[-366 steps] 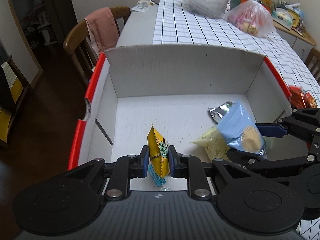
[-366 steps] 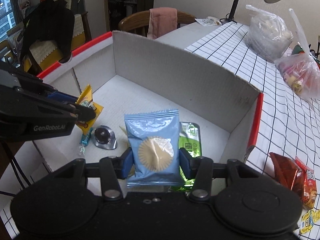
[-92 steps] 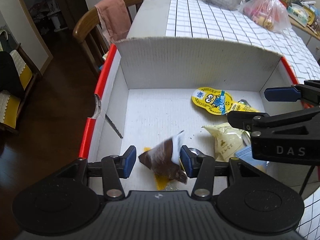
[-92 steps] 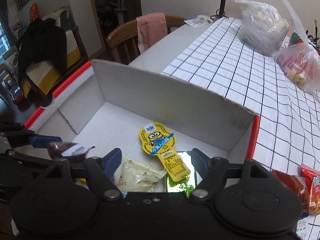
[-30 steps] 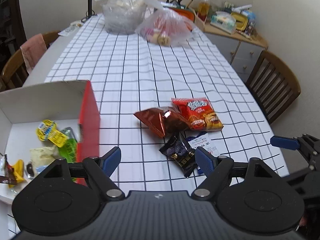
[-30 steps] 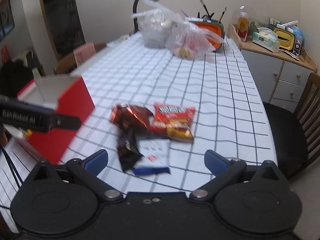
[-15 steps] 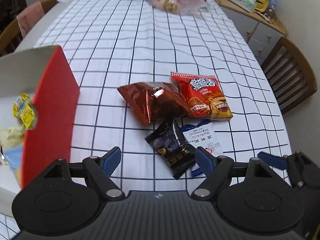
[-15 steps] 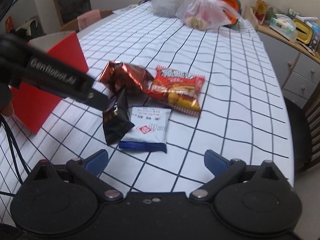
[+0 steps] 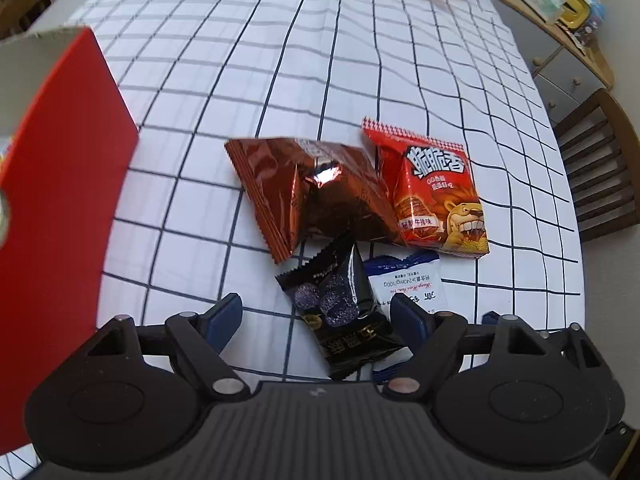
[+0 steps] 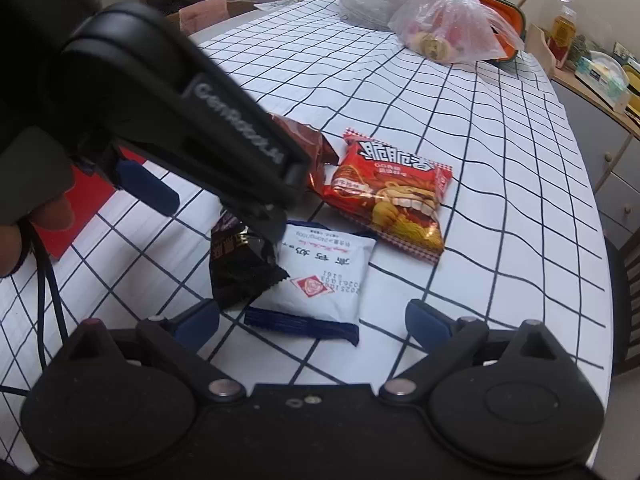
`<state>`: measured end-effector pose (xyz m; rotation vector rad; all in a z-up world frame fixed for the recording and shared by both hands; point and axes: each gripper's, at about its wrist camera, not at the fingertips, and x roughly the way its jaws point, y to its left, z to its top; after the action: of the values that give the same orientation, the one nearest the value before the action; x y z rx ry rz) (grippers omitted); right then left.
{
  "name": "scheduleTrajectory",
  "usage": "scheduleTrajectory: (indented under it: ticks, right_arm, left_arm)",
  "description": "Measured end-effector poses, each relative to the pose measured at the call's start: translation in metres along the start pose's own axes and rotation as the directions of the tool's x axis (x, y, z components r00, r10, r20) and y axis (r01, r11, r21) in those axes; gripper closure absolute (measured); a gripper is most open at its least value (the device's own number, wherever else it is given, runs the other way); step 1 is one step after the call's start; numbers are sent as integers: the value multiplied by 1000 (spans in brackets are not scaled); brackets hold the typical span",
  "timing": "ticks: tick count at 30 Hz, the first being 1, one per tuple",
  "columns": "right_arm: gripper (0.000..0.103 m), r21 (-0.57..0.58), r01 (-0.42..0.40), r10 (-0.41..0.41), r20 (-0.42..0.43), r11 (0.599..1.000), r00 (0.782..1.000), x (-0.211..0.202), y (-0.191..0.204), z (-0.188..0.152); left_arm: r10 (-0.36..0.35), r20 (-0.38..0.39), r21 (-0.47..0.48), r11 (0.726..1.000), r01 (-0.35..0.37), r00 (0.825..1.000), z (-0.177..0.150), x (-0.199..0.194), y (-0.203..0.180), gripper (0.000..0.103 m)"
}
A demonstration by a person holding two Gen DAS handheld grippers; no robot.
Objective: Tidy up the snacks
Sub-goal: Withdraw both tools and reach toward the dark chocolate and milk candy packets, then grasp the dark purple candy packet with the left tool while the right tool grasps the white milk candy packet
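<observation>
Four snack packets lie together on the checked tablecloth: a brown foil packet (image 9: 312,192), a red packet (image 9: 436,192), a black packet (image 9: 340,312) and a white-and-blue packet (image 9: 408,280). My left gripper (image 9: 316,320) points steeply down and is open, with the black packet between its fingers and the pads off it. My right gripper (image 10: 312,324) is wide and its jaws are closing. The near edge of the white-and-blue packet (image 10: 320,276) lies between them, untouched. The left gripper (image 10: 224,220) crosses the right wrist view above the black packet (image 10: 240,268). The red cardboard box (image 9: 60,200) stands to the left.
Two plastic bags (image 10: 452,28) sit at the table's far end. A wooden chair (image 9: 600,160) and a cabinet stand past the table's right edge. A person's hand (image 10: 24,232) holds the left gripper. Bare tablecloth lies between the box and the packets.
Both grippers have sunk toward the packets, which now look larger and closer. The left gripper has come over the black packet. The right jaws have narrowed a little.
</observation>
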<state>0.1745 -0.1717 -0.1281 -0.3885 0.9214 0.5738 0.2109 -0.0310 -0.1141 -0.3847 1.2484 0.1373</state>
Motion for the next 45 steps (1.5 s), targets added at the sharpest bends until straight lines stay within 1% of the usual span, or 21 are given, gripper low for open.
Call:
scheduleTrajectory:
  ticks: [5,6,8,9,18,22,25,29,32,35,40,42,45]
  right_arm:
    - [6,-23,1,-1,-1,1000,1000,5,2,1]
    - [7,-27,5,-5,-2,1000,1000,6,2,1]
    - [9,-32,7,-7,-2,999,1000,7,2,2]
    - [10,-33,6,-6,-3,999,1000,8,1,2]
    - [14,-58,-10,10,2,998,1000,12,3,3]
    - [16,-65,-16,16,2,998,1000,15,5,5]
    - [16,-64,-18,19,3,998,1000,16,6,6]
    - [17,-67,-14,14,9,998,1000,18,9,8]
    - [21,-51,-12,13,16,999,1000,20,9,11]
    - [28,-23,-12,12,25,1000,1000,21,6,13]
    - [50,33,13,-14,41,999,999,18,1,13]
    - [54,58,25,-28,45,998,999,17,0,12]
    - [56,73,41,-44,51,997,998,14,2,9]
  left_arm:
    - [1,-15,-17,1000,-1,1000,3,6,-1,23]
    - [3,-15,-17,1000,-4,1000,3,7,-2,27]
    - [-2,-23,-18,1000,2,1000,4,9,-2,32]
    - [-6,-28,-18,1000,6,1000,4,11,-3,36]
    - [-44,-33,-21,999,44,998,6,10,-3,54]
    - [-34,-14,-30,999,34,999,6,6,0,61]
    - [-29,-10,-43,999,28,1000,6,2,8,64]
    - [-11,13,-51,999,11,1000,4,-7,20,65]
    - [-2,31,-42,999,4,1000,1,-14,25,66]
    - [0,47,-34,999,2,999,-3,-21,26,66]
    - [1,66,1,1000,-1,998,-11,-31,19,66]
    - [-3,69,6,1000,3,998,-14,-33,17,66]
    - [-8,74,14,1000,7,997,-18,-37,17,66]
